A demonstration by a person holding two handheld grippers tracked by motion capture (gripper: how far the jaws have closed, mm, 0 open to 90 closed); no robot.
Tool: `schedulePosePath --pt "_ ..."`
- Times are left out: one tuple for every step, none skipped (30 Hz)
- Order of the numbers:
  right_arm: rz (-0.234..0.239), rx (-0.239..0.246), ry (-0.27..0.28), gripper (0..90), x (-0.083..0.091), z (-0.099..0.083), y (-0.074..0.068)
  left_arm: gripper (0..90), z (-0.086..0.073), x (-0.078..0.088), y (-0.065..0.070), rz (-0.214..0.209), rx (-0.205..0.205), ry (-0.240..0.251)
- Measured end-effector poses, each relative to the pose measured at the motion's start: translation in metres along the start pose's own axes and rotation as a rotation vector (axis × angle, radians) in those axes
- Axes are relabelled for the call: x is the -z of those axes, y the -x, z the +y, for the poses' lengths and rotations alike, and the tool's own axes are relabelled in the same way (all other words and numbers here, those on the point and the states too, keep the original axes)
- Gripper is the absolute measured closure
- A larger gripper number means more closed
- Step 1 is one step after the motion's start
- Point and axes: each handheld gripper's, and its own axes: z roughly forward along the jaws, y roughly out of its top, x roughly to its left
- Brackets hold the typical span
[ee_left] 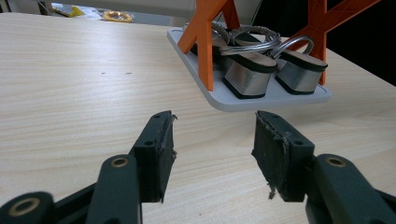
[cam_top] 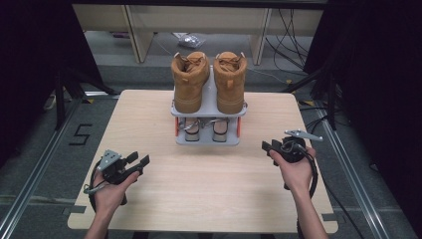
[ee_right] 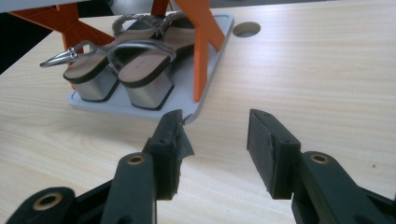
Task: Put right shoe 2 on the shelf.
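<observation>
Holding my left gripper (cam_top: 138,161) and right gripper (cam_top: 269,146) with jaws apart and empty, I flank the grey shoe rack (cam_top: 207,139), which lies ahead between them. Its lower shelf holds silver heeled sandals (ee_left: 261,70), heels facing me; tan boots (cam_top: 209,79) stand on top. My right gripper looks slightly nearer the rack.

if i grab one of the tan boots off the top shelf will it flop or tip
The left boot looks thick-soled and stiff, so it probably lifts without sagging. Its padded collar may give under the jaws. Being tall on a small rack, it could tip if nudged sideways.
</observation>
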Motion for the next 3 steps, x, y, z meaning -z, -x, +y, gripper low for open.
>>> schedulePosePath --pt "0.006 -0.001 0.002 56.0 -0.0003 -0.0030 -0.0006 46.9 0.0000 0.0002 -0.0001 0.001 0.000 -0.003" --pt "0.000 0.003 -0.008 55.7 -0.0002 -0.0044 -0.0010 46.9 -0.0003 -0.0003 -0.0004 -0.001 0.002 0.000" --pt "0.009 0.000 -0.009 55.3 -0.0005 -0.0070 -0.0012 46.8 -0.0003 -0.0004 -0.0004 -0.001 0.004 -0.001"
